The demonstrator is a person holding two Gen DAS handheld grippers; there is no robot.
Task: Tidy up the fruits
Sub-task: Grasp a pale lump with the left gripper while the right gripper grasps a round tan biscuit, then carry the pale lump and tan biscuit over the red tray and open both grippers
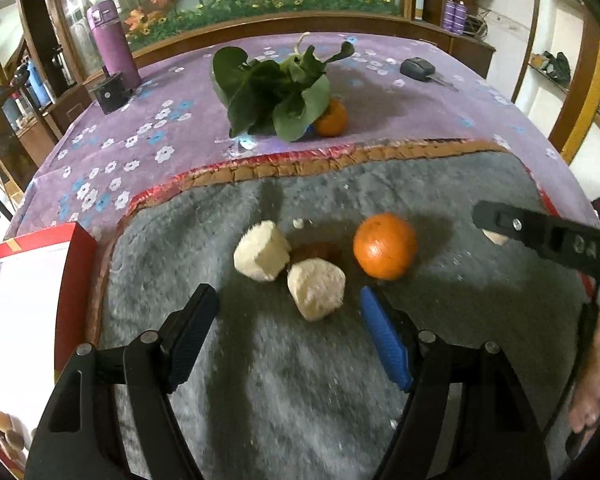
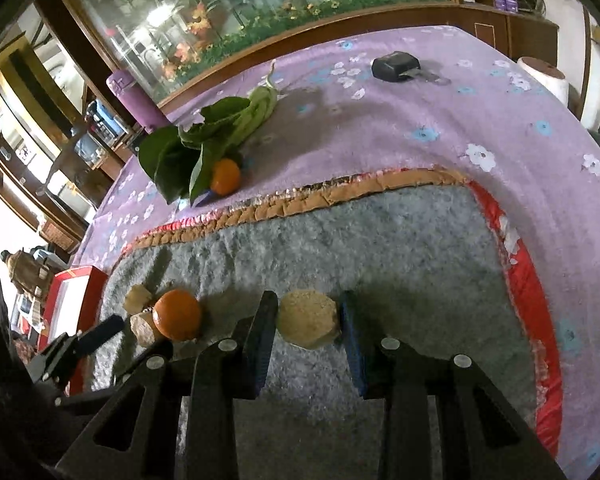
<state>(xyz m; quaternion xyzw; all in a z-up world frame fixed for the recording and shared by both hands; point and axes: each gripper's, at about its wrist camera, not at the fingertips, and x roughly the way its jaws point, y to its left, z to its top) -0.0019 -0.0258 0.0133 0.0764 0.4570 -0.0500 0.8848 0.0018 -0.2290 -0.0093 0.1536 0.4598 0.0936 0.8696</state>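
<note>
Between the right gripper's [image 2: 308,318] jaws sits a pale fruit chunk [image 2: 308,324] on the grey mat [image 2: 400,264]; both pads touch its sides, gripping it. Left of those jaws lies an orange [image 2: 178,314] beside two more pale pieces [image 1: 290,266]. One of these pieces rests just ahead of the left gripper [image 1: 288,300], whose jaws stand wide apart and hold nothing. Far beyond both jaws, a second orange [image 1: 331,118] lies under green leaves [image 1: 276,88] on the purple desk cloth [image 1: 172,120]. Left of the left jaws stands a red box [image 1: 78,280].
</note>
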